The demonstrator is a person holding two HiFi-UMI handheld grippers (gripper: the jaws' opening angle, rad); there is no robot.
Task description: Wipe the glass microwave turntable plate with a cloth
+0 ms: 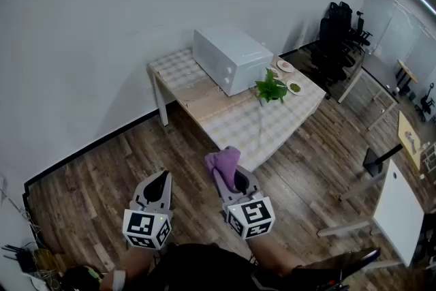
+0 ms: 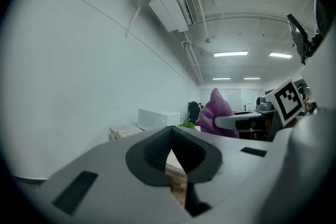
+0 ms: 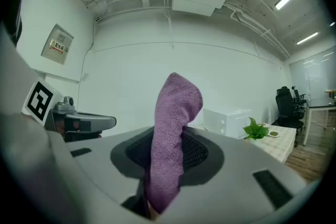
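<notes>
**Head view: operator standing off from the table, cloth loaded, plate not in sight**

Right gripper (image 1: 235, 180) is clamping a purple cloth (image 1: 223, 162). The right gripper view is showing the jaws pinching its lower part, with the free end sticking up above them. That reads as staging for the wipe: the cloth is loaded in one tool and the loose end is free to meet the glass.

Left gripper (image 1: 161, 178) is carrying nothing. The left gripper view is showing its pads pressed together with nothing between them. It's likely reserved for the door and for steadying the plate.

The glass turntable plate isn't showing in any view. My guess is that it's sitting inside the white microwave (image 1: 231, 59), whose door is looking closed. So wiping isn't under way yet; the approach and the door are coming first.

Both grippers are hovering over the wood floor (image 1: 102, 180), well apart from the table (image 1: 204, 100).

- **Microwave:** sitting on a checked tablecloth (image 1: 255, 129) toward the wall end.
- **Possible obstruction:** a small green plant (image 1: 272, 88) is standing just beside the microwave, with two small dishes (image 1: 285, 66) near it. They may be crowding the door swing or the set-down spot.
- **Not in the way:** black office chairs (image 1: 337, 37) are sitting past the far end of the table, and a white desk (image 1: 402, 211) is off to the right.
</notes>
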